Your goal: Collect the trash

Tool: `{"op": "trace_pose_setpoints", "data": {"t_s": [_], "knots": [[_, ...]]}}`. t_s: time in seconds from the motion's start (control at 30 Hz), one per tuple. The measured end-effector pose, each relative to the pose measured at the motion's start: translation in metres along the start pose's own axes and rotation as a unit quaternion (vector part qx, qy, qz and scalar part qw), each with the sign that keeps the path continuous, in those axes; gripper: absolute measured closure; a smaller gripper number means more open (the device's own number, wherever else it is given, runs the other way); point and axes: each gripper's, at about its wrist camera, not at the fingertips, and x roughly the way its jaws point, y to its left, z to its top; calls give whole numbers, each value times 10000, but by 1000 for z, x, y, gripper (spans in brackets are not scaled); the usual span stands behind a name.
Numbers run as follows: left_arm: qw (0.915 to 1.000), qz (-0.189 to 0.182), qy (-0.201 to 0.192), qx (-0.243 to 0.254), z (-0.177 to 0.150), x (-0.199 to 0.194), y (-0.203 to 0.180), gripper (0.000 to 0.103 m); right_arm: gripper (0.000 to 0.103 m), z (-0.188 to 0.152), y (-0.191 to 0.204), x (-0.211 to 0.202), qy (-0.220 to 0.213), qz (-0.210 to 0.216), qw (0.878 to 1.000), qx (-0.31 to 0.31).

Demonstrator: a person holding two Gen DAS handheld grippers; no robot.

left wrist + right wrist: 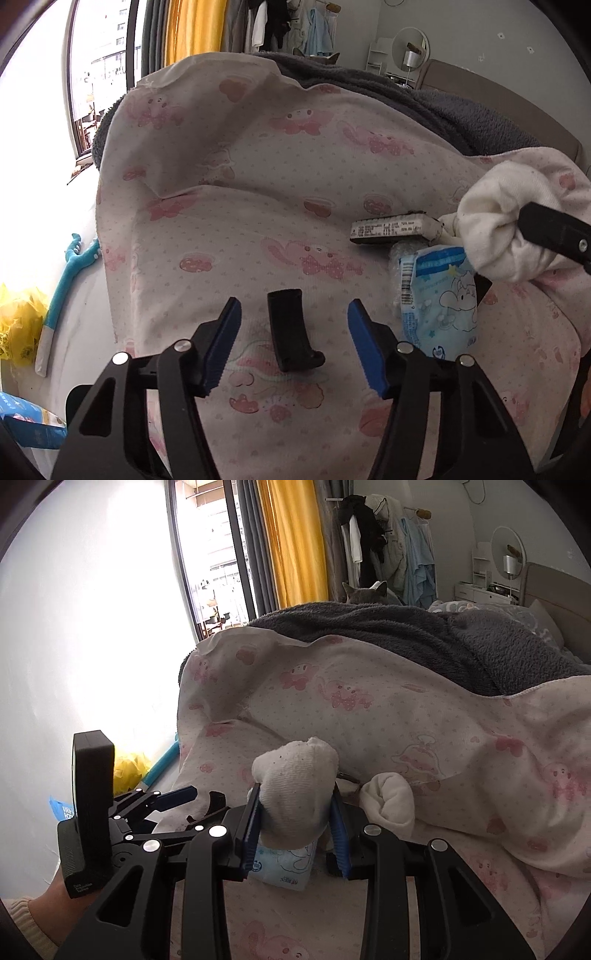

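My left gripper (295, 341) hangs open over the pink-patterned sheet (258, 206). A black curved plastic piece (291, 328) lies between its blue pads, and neither pad touches it. My right gripper (297, 794) is shut on a balled white sock (295, 786), held just above the sheet. In the left wrist view that sock (491, 221) shows at the right edge. A blue tissue packet (439, 306) lies below it, beside a black-and-white labelled box (391, 230). The packet (284, 871) shows under the held sock.
A second rolled white sock (388, 805) lies right of the held one. A grey blanket (406, 635) covers the bed's far side, with a cat (365, 590) behind it. A yellow bag (18, 321) and a teal toy (70, 273) lie on the floor at left.
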Motion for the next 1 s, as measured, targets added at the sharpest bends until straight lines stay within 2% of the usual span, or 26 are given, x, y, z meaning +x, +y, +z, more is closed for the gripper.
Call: {"op": "trace_pose_setpoints", "data": {"t_s": [0.1,0.27,0.43,0.57,1.0], "knots": [[9999,64,84,41,-1,7,-2,47,68,-2,-4,0,25,-19,10000,-23],[9998,34,204,-50,0,16,0,61,68,-5,-11,-3,44,-32,10000,8],[9997,-7,226,-103,1,18,2,81,68,-7,-12,-4,70,-32,10000,17],[9992,-270,231,-160,-1,12,5,81,68,-5,-8,-6,67,31,10000,47],[9993,-361,91,60,-8,-30,27,81,68,-1,29,9,174,445,9988,113]]}}
